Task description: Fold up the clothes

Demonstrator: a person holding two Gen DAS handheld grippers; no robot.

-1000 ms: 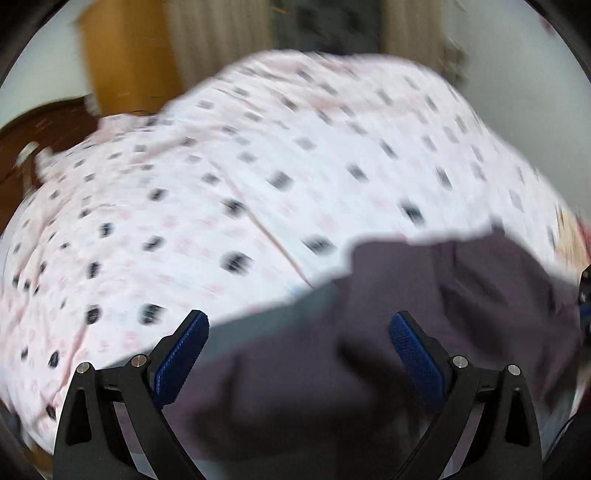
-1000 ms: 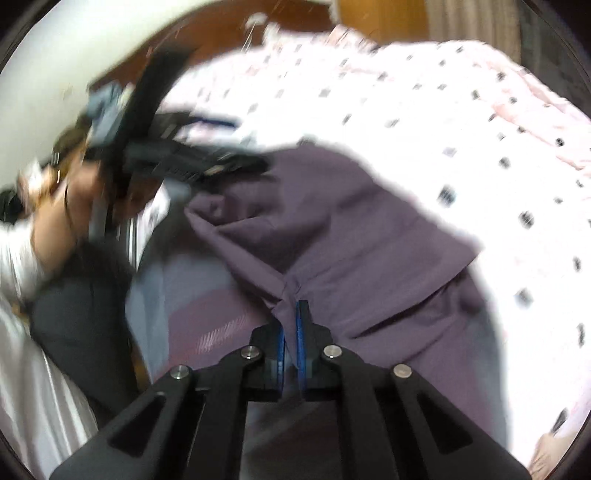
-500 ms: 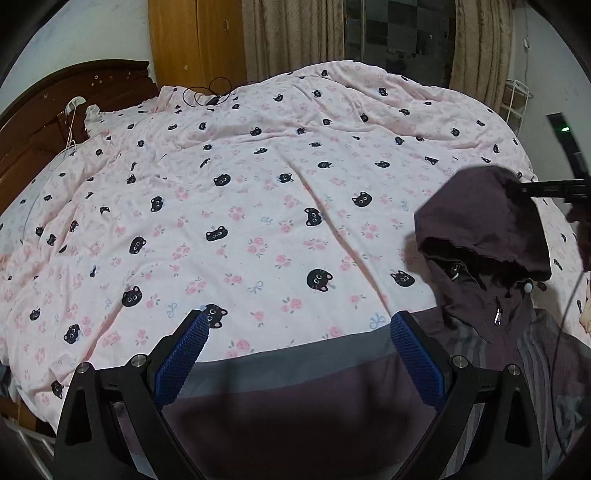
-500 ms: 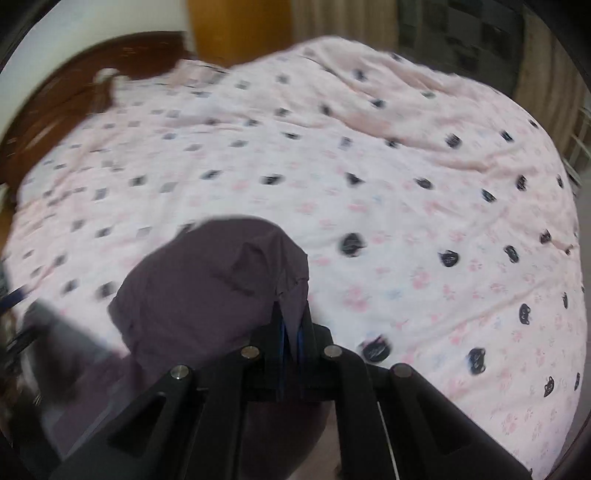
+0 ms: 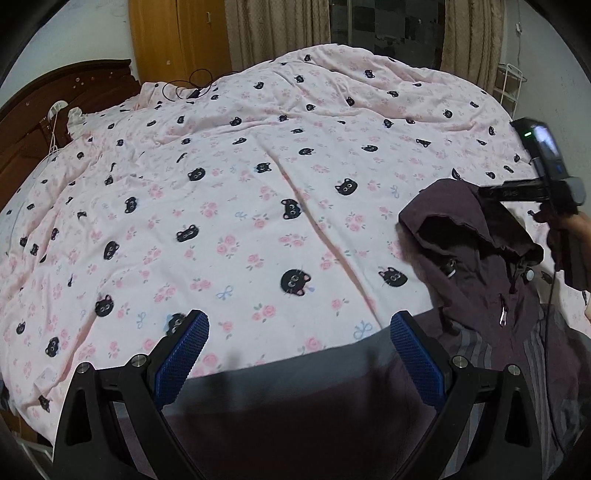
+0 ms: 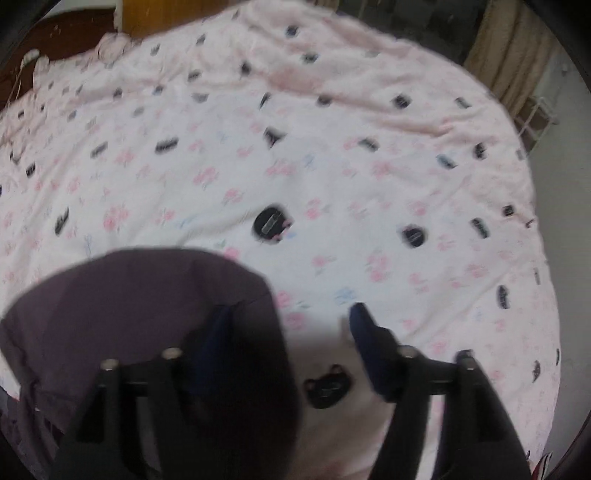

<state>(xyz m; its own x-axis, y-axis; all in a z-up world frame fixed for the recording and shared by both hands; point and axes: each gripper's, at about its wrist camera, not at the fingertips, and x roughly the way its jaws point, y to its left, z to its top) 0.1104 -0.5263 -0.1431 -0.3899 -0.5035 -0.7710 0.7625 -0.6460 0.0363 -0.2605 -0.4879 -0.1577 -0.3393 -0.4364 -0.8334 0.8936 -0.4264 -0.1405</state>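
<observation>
Right gripper (image 6: pixel 291 332) released; jacket hood (image 6: pixel 147 295) under it.

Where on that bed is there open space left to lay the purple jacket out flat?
The pink cat-print duvet lies bare from the headboard across its middle to the far edge by the curtains. The near right corner is crowded: the purple jacket is heaped there. A black cable sits near the headboard end.
</observation>
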